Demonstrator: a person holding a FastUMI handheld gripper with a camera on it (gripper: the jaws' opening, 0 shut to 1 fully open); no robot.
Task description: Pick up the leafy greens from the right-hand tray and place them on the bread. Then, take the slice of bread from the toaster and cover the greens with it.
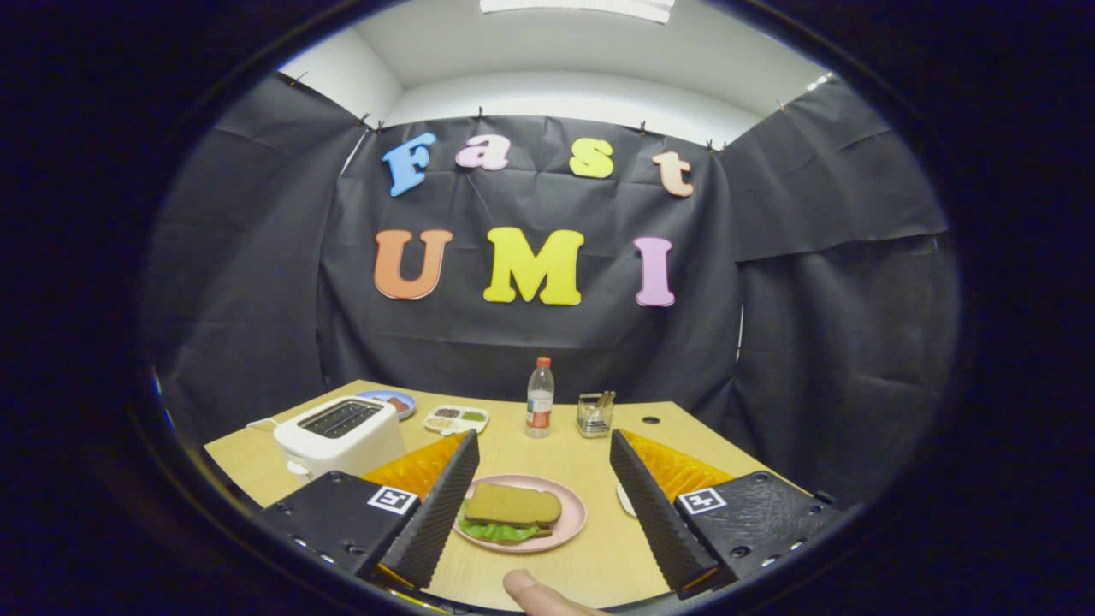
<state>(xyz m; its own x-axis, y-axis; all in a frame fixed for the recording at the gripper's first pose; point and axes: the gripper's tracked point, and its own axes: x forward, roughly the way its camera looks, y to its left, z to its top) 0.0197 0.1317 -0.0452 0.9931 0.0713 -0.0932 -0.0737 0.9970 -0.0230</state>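
Bread [513, 505] between parted fingers [445, 505]

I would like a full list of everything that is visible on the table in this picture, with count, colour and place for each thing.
table: one, light wood, under everything.
plate: one, pink, between the fingers, just ahead of them.
bread: one brown slice showing, on top of the greens on the plate.
leafy greens: one bunch, green, sticking out under the bread.
toaster: one, white, beyond the left finger; slots look dark.
blue plate: one, behind the toaster.
divided tray: one, white, beside the blue plate.
bottle: one, clear with red cap, far middle of the table.
small clear holder: one, right of the bottle.
white dish: one, mostly hidden by the right finger.
gripper: one, fingers wide open, holding nothing.
fingertip: one, nearest to the camera.
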